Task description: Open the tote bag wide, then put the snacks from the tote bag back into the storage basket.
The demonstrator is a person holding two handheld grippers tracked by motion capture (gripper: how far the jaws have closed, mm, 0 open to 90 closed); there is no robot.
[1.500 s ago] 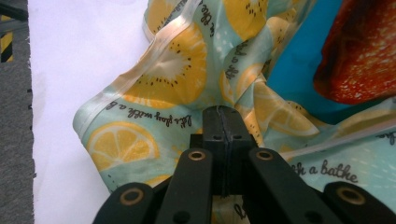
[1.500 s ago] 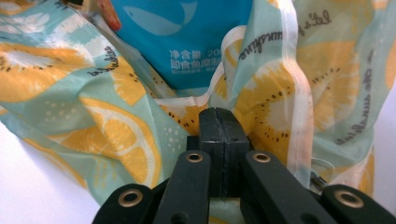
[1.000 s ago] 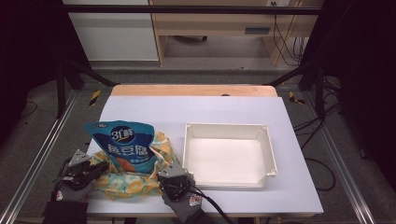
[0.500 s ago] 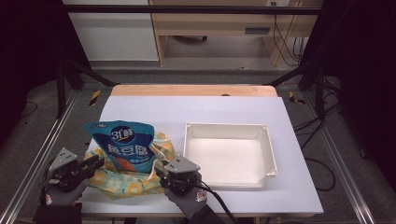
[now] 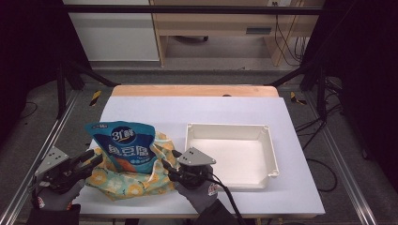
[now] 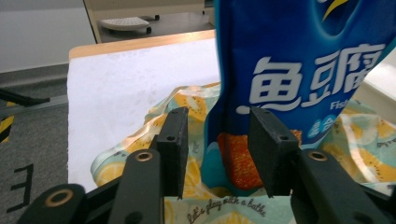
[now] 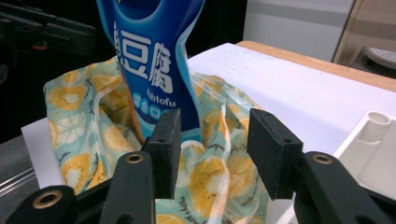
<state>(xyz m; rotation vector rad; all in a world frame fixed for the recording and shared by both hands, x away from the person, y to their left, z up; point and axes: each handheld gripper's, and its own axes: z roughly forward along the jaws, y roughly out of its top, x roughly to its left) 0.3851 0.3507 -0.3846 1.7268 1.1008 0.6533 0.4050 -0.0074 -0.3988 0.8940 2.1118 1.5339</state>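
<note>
Lab: framed table (image 5: 197,112); floor cables (image 5: 286,42)

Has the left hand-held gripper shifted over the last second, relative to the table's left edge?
Yes. The left hand-held gripper has drawn back outward and toward the person, off the patterned bag, with most of its body now past the table edge.

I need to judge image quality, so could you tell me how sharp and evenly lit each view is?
High view: table bright, surroundings dark, detail soft. Left gripper view: blue pouch lettering crisp, background slightly soft. Right gripper view: patterned bag clear, tray corner washed out.
</note>
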